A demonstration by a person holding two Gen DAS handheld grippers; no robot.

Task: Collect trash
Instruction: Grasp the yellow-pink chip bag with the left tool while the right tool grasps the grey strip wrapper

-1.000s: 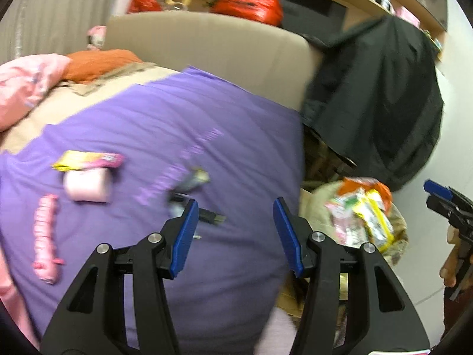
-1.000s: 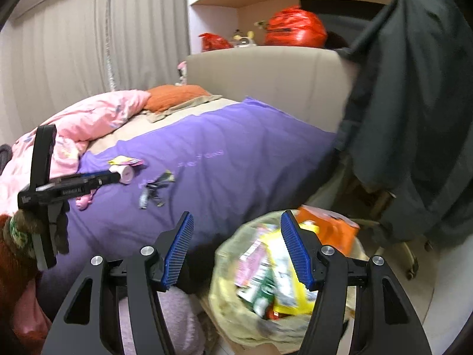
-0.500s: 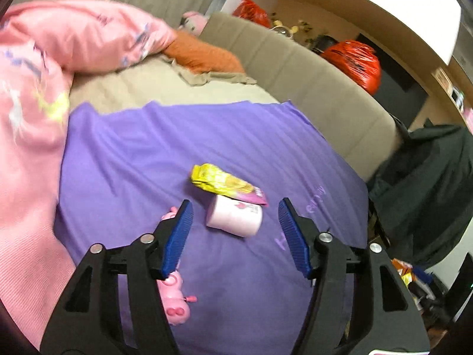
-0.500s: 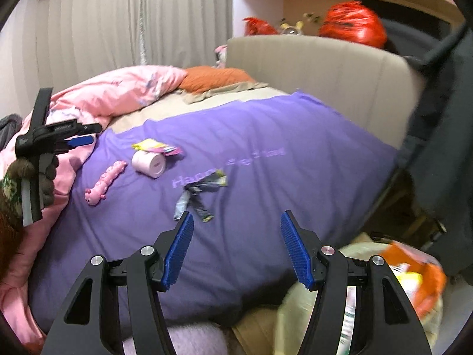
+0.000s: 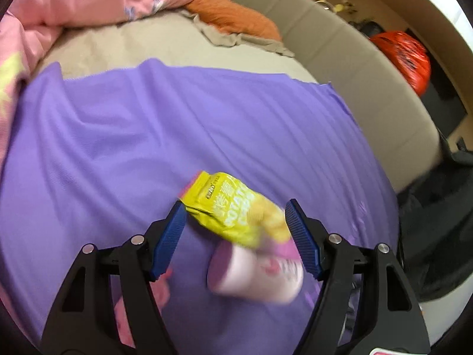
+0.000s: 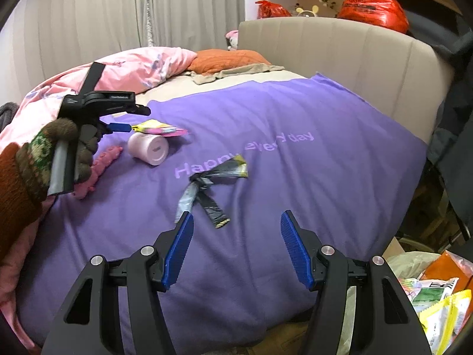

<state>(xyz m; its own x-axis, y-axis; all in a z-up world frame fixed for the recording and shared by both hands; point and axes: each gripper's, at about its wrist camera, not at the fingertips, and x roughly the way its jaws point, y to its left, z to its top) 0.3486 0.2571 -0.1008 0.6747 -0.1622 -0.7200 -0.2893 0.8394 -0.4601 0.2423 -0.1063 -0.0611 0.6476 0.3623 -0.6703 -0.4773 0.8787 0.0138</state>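
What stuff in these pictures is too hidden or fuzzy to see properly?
- Pink cup, left wrist view: blurred, so its print is unreadable.
- Yellow snack bag, left wrist view: far end blurred; whether it touches the left gripper is unclear.
- Pink toy, left wrist view: mostly hidden behind the gripper's finger.
- Trash bag, right wrist view: cut off by the picture's edge.
- Dark wrapper strips, right wrist view: too small to identify.
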